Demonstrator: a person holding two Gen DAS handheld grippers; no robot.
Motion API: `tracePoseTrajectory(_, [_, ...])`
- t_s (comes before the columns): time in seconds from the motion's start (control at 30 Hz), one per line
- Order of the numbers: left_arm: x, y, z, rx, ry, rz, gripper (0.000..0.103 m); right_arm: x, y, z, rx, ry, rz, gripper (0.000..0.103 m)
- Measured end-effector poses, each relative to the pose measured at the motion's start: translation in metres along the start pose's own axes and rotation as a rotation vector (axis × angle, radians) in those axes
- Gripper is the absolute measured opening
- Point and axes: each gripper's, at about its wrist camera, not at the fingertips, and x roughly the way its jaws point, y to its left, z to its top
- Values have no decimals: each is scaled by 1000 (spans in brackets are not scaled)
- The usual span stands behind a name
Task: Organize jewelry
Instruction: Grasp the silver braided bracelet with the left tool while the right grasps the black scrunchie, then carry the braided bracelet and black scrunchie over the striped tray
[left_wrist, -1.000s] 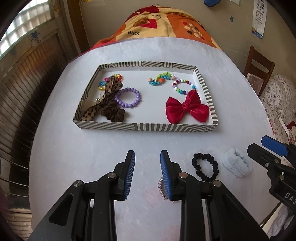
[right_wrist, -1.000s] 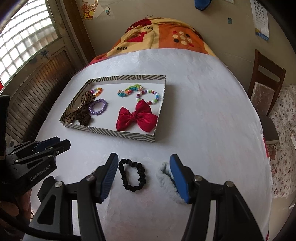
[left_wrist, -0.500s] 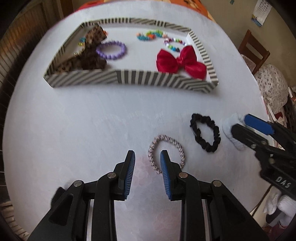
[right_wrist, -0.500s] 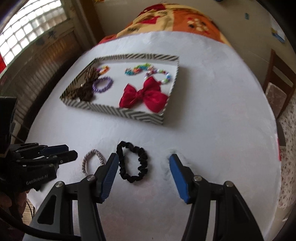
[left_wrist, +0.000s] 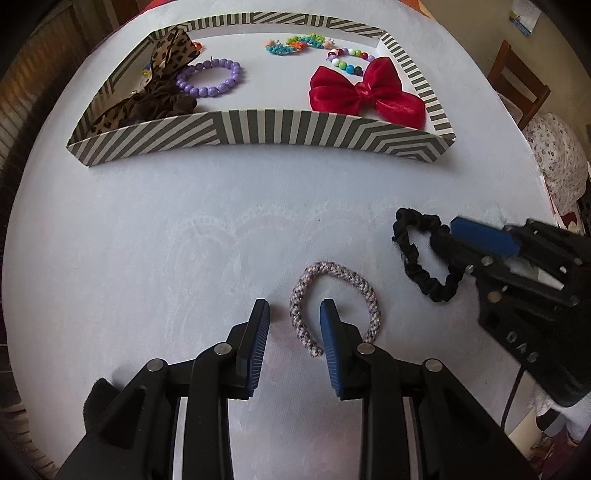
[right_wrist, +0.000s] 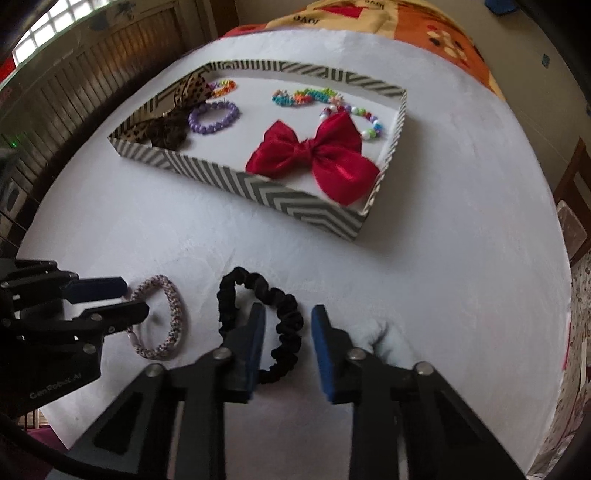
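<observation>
- Left tool (left_wrist: 294, 314), seen from its own wrist camera, points steeply down at the white bench (left_wrist: 147, 240) with its blue pads standing moderately apart and holding nothing.
- Between those pads lies the left side of a speckled pink-and-grey rope bracelet (left_wrist: 334, 301); the right pad sits inside the loop, the left pad just outside it. The pads do not yet press the cord.
- Further right in this view, the right tool (left_wrist: 476, 240) reaches over a black scrunchie (left_wrist: 424, 258).
- Beyond both, a striped tray (left_wrist: 258, 133) holds a red bow (left_wrist: 365, 94), a purple bead bracelet (left_wrist: 210, 77), a leopard-print bow (left_wrist: 155, 85) and coloured bead strings.
- From the right wrist camera, the right tool (right_wrist: 288, 321) also points down, its jaws closing. The right side of the black scrunchie (right_wrist: 258, 317) runs between the pads, which do not appear to grip it yet.
- A white fluffy scrunchie (right_wrist: 388, 339) lies just right of that tool, partly hidden by it.
- The left tool (right_wrist: 110, 299) appears at the left over the rope bracelet (right_wrist: 162, 317).
- The tray (right_wrist: 258, 184) lies ahead of both tools, well apart from the loose pieces; each hand is nearest its own piece, so each likely lifts one forward into the tray.
</observation>
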Motion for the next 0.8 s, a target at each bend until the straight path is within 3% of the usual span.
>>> tracePoseTrajectory(0.07, [3, -3, 4, 2, -9, -7, 19, 3, 2, -2, -17, -5, -2, 20])
tracePoseTrajectory(0.2, [5, 0, 8, -2, -16, -4, 0, 4, 1, -3, -33, -14, 0, 10])
tracePoseTrajectory(0.47, [-13, 18, 18, -47, -40, -87, 0, -30, -14, 11, 53, -91, 96, 7])
tracePoseTrajectory(0.8, [-57, 38, 54, -53, -141, -42, 0, -69, -15, 46, 54, -179, 99, 7])
